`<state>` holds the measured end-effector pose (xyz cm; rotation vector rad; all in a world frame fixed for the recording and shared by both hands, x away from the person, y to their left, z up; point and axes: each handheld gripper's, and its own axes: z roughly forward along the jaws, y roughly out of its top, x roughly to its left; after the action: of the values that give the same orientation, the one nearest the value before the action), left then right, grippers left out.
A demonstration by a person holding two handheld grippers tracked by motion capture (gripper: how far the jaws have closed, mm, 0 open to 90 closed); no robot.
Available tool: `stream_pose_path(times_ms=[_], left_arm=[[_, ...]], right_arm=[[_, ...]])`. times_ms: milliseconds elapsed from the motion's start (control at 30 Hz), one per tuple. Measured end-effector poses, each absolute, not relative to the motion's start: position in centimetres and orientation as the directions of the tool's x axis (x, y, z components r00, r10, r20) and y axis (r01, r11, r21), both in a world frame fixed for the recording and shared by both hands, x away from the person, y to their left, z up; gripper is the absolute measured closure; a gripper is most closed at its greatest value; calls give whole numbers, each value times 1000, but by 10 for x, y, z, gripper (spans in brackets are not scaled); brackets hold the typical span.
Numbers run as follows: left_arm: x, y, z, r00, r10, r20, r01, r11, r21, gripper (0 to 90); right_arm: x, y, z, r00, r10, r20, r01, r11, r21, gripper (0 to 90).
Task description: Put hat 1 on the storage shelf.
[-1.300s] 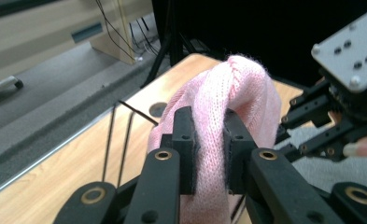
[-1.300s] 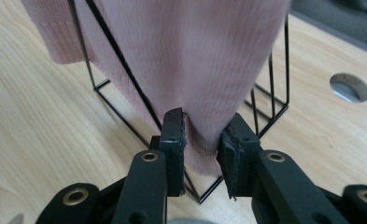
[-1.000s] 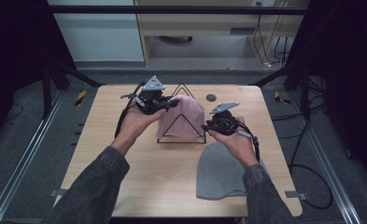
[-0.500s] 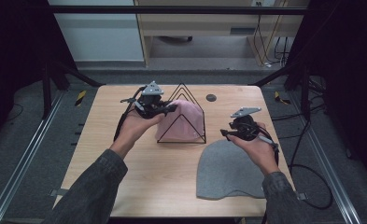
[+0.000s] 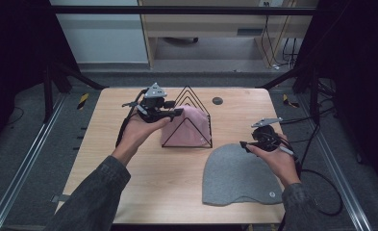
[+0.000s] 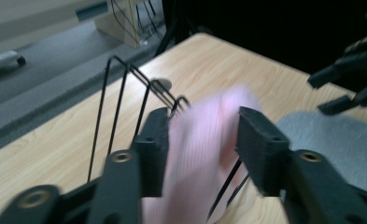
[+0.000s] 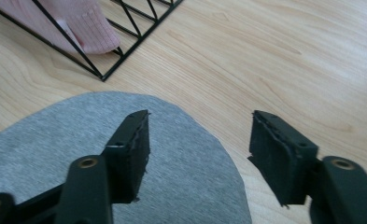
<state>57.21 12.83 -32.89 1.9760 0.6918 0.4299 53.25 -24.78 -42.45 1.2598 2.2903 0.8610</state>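
Grey hat (image 5: 237,175) bears one small unreadable round label (image 5: 271,194).

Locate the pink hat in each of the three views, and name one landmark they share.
High view: pink hat at table centre, draped in the black wire rack.
Left gripper view: centre, blurred, between the left tool jaws.
Right gripper view: top left corner, behind rack wires.
Shared landmark: the black wire rack.
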Motion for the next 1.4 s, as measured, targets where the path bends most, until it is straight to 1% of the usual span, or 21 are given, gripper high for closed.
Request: stream_pose_path(times_ms=[67,133,200,233,300,333,433,533,567,633,700,733,833,900,967,1100,1167,1400], left_arm=[[566,132,-322,773,634,20,285,-375,882,466],[560,137,-318,772,635,34,273,-379,884,375],[551,146,-318,765,642,45,267,-379,886,324],[548,151,-319,752,655,66,267,-395,879,293],[542,160,-321,735,669,112,268,-439,858,242],[539,167,-323,730,674,112,274,-439,856,211],[531,187,-334,713,694,100,298,-429,853,159],[519,207,-358,710,702,65,318,-401,859,75],[516,210,-365,706,705,62,327,-402,855,64],[507,217,-384,698,714,59,349,-411,842,63],[498,225,-400,680,733,22,404,-399,823,66],[493,229,-409,669,743,10,426,-394,815,68],[485,235,-430,660,751,28,439,-416,796,76],[483,239,-441,663,747,45,457,-452,766,88],[477,243,-444,652,756,56,461,-455,762,90],[465,248,-450,662,747,59,459,-466,756,91],[466,250,-453,663,746,55,471,-473,745,89],[471,261,-454,626,780,23,504,-426,752,90]], right_arm=[[533,-250,-427,-513,858,-35,626,402,668,325],[534,-252,-430,-509,860,-24,636,395,663,278],[534,-253,-432,-506,863,-14,643,388,660,250],[534,-254,-433,-503,864,-4,649,381,658,244],[533,-254,-433,-500,866,-3,657,382,650,245],[533,-255,-432,-502,865,-7,657,387,647,249],[532,-257,-431,-499,866,-12,657,387,647,277],[533,-259,-435,-497,867,11,669,376,641,302],[533,-260,-436,-496,868,12,673,376,637,303],[534,-260,-438,-498,867,14,676,379,632,321],[535,-261,-440,-490,871,36,687,361,630,330],[536,-262,-440,-482,875,40,692,352,630,350],[538,-264,-442,-484,874,29,689,361,628,385],[540,-266,-445,-475,879,35,705,357,613,390],[542,-270,-449,-463,885,40,721,351,598,391],[545,-276,-461,-460,887,52,737,348,580,401],[545,-276,-466,-454,889,56,745,345,571,388],[546,-273,-478,-447,891,76,762,335,554,365]])
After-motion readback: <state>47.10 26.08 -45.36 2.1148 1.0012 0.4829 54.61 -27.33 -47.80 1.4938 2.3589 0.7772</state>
